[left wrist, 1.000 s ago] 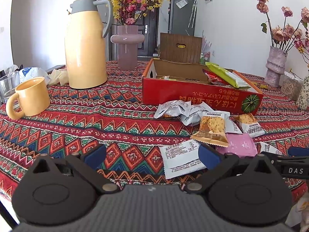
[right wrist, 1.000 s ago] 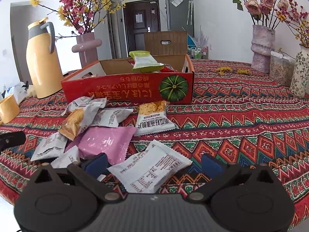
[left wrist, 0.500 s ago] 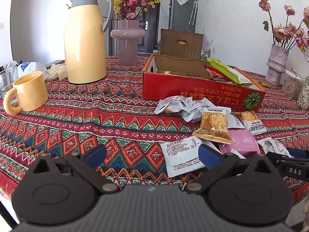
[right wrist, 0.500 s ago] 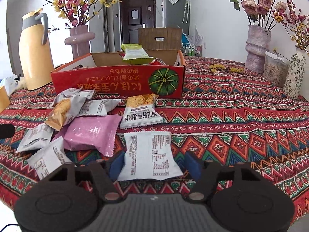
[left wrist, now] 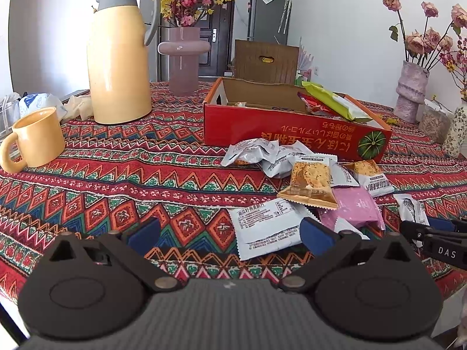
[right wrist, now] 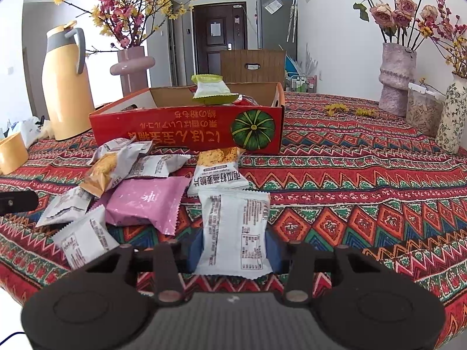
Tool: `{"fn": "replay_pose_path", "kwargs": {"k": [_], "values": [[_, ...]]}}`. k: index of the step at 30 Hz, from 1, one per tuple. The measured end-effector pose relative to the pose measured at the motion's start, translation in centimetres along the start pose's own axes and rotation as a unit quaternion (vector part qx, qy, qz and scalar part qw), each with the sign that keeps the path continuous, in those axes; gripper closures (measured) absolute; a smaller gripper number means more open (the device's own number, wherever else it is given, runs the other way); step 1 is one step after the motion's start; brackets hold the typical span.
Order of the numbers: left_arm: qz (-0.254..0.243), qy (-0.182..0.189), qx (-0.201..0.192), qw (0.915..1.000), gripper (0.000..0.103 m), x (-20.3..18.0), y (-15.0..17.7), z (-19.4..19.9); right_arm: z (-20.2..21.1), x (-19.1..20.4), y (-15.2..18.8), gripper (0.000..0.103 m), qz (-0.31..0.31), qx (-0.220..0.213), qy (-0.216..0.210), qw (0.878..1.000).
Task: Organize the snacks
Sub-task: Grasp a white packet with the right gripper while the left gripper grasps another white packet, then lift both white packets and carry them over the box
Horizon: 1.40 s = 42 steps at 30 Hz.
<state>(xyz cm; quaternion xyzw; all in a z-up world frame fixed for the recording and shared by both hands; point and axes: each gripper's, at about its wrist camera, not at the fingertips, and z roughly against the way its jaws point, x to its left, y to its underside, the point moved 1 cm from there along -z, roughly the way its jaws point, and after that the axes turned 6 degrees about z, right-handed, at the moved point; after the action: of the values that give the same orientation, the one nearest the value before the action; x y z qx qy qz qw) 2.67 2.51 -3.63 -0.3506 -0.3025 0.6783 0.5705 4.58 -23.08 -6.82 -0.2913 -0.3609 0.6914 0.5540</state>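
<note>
My right gripper (right wrist: 233, 252) is shut on a white snack packet (right wrist: 237, 227) and holds it near the table's front edge. A pile of snack packets lies in front of a red cardboard box (right wrist: 189, 129): a pink packet (right wrist: 146, 201), a white packet with orange biscuits (right wrist: 219, 172) and several grey-white ones. A green packet (right wrist: 211, 89) sticks out of the box. My left gripper (left wrist: 230, 233) is open and empty, with a white packet (left wrist: 267, 227) lying just beyond its right finger. The box also shows in the left wrist view (left wrist: 292, 134).
A yellow thermos jug (left wrist: 118, 58) and yellow mug (left wrist: 36, 141) stand at the left. A pink vase (left wrist: 184, 58) stands behind the jug. Flower vases (right wrist: 395, 80) and a jar (right wrist: 423, 110) stand at the far right. A patterned cloth (right wrist: 364, 189) covers the table.
My right gripper has closed on the white packet, which turned lengthwise between the fingers. The left gripper stayed open and rose slightly.
</note>
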Motion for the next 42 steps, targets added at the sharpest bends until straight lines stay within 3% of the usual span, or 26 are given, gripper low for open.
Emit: {"fn": "replay_pose_path", "kwargs": {"k": [19,31,33,37,42], "values": [[-0.081,0.066,0.041,0.9937,0.000,-6.9,1.9,-1.0,3.7,-2.1,1.8,0.061,-0.013,-0.045,-0.011,0.999],[-0.115,0.076,0.062,0.9885,0.000,-10.2,2.9,-2.0,4.7,-3.6,3.1,0.060,-0.033,-0.056,-0.032,0.997],[-0.113,0.078,0.067,0.9882,0.005,-10.3,3.0,-2.1,4.8,-3.8,3.3,0.060,-0.034,-0.056,-0.034,0.997],[-0.108,0.082,0.079,0.9876,0.027,-10.4,3.1,-2.6,4.9,-3.9,3.5,0.060,-0.036,-0.056,-0.036,0.997],[-0.102,0.084,0.077,0.9883,0.036,-10.1,3.0,-2.5,4.9,-3.8,3.5,0.060,-0.036,-0.056,-0.036,0.997]]}}
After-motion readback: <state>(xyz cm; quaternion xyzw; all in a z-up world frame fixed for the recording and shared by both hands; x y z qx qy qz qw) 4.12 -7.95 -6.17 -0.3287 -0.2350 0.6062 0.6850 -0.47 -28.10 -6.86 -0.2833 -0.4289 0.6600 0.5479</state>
